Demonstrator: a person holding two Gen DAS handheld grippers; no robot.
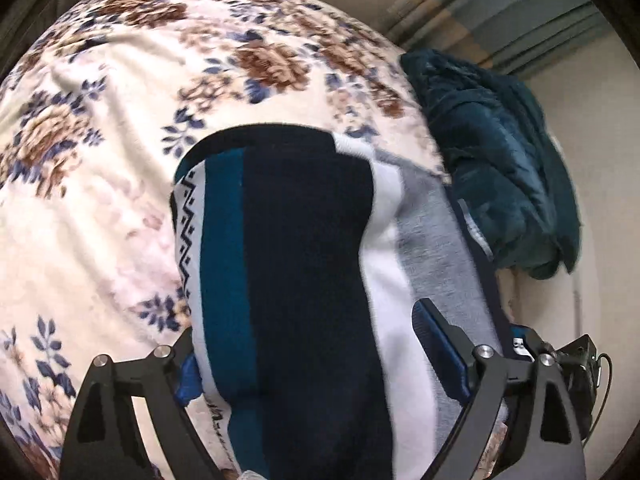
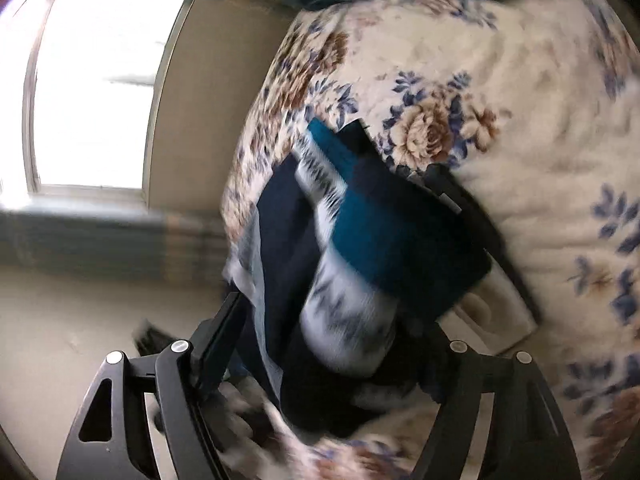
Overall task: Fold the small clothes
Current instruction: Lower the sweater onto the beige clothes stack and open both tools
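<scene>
The striped sweater point(image 1: 304, 280) lies folded on the floral blanket point(image 1: 100, 168) that covers the bed, close to the bed's edge on the side of the curtain point(image 1: 500, 12). It shows long bands of navy, teal, white and grey, and a narrow zigzag pattern runs along one side.

The left gripper point(image 1: 320, 364) is above the near end of the sweater. Its fingers point(image 1: 440, 348) stand wide apart, one at each side of the folded cloth, and the blue pads do not press on it. The cloth passes between them and rests on the blanket.

In the right wrist view the picture is blurred. The right gripper point(image 2: 332, 344) is over the same sweater point(image 2: 380, 232) from the other side. Its fingers point(image 2: 216, 344) are also spread, and the sweater bulges up between them; I see no pinch on the cloth, though the far finger is hidden behind it.

A dark teal fleece point(image 1: 500, 160) lies in a heap at the edge of the bed beside the sweater, near the curtain. A bright window point(image 2: 96, 84) is in the wall behind the bed.
</scene>
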